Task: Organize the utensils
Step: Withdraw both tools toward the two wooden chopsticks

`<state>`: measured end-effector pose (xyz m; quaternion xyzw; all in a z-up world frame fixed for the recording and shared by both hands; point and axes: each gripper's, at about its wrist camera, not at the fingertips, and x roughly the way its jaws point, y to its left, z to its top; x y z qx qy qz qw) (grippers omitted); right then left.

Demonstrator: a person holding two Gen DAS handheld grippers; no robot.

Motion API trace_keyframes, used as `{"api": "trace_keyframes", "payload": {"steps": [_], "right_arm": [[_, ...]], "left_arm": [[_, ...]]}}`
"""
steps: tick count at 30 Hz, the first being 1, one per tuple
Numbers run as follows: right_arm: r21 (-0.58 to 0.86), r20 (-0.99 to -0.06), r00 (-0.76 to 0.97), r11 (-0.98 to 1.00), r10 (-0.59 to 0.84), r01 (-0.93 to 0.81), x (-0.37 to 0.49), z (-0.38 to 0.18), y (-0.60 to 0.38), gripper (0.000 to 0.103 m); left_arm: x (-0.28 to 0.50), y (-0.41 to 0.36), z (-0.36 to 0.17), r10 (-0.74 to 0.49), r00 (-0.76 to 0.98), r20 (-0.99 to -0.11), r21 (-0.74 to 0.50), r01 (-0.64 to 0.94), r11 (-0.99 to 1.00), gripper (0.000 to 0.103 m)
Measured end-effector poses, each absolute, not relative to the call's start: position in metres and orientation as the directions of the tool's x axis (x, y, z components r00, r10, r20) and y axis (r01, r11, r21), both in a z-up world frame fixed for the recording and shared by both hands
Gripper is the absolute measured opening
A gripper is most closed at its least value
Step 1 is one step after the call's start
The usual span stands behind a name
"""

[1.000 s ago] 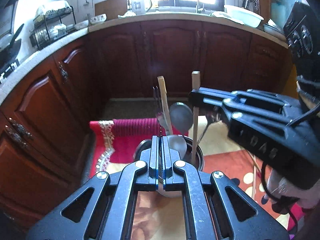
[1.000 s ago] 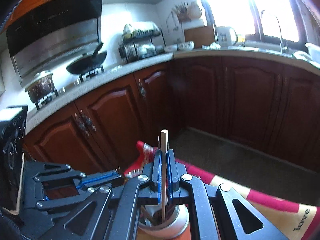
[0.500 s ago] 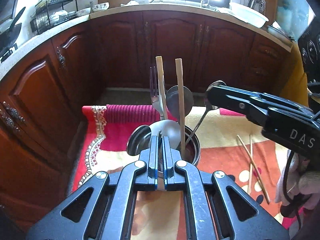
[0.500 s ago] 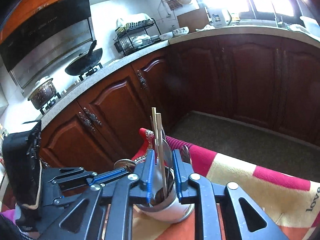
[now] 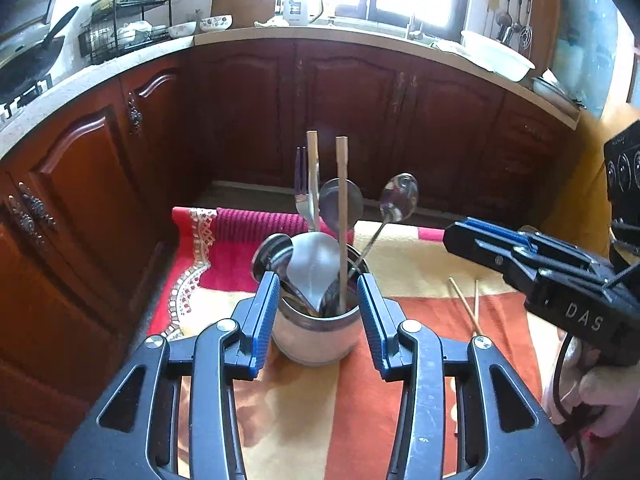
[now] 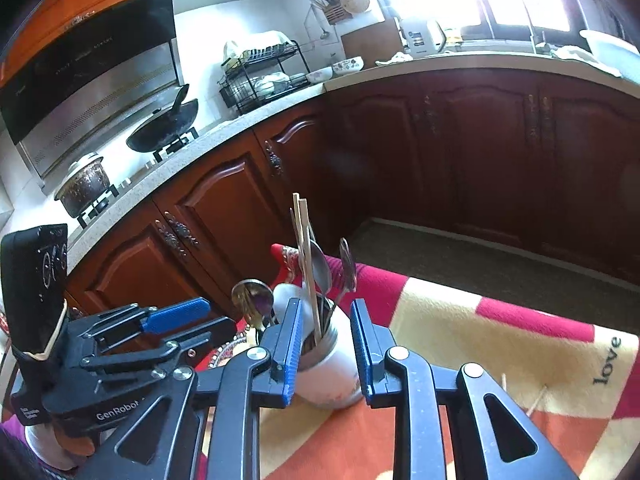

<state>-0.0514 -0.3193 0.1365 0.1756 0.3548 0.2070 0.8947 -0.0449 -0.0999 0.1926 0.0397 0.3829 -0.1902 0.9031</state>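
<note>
Two loose chopsticks (image 5: 466,306) lie beside the holder (image 5: 316,336); both hand-held grippers' jaws opening, empty.

One white cylindrical ceramic holder (image 5: 316,340) stands on the mat. In it: two pale wooden chopsticks (image 5: 342,216), one steel fork (image 5: 303,196), four steel spoons (image 5: 396,200) and one white ceramic soup spoon (image 5: 316,260). Two more wooden chopsticks (image 5: 466,306) lie at the holder's three o'clock.

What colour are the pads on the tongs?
Blue pads on black tongs, clearest in the left wrist view.
</note>
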Motion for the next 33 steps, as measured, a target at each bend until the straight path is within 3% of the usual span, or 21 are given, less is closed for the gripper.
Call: {"api": "trace_keyframes", "payload": {"steps": [21,33], "right_arm": [[0.394,-0.61,0.698,0.908,0.374,-0.143,-0.134,0.135,-0.37,0.032],[0.41,-0.67,0.687,0.912,0.282,0.025,-0.173,0.097,-0.444,0.033]], "left_arm": [[-0.11,-0.165,0.195,-0.391,0.612,-0.687,-0.102,0.452,0.886,0.044],[-0.126,-0.199,0.176,-0.459,0.517,-0.722,-0.163,0.519,0.839,0.046]]}}
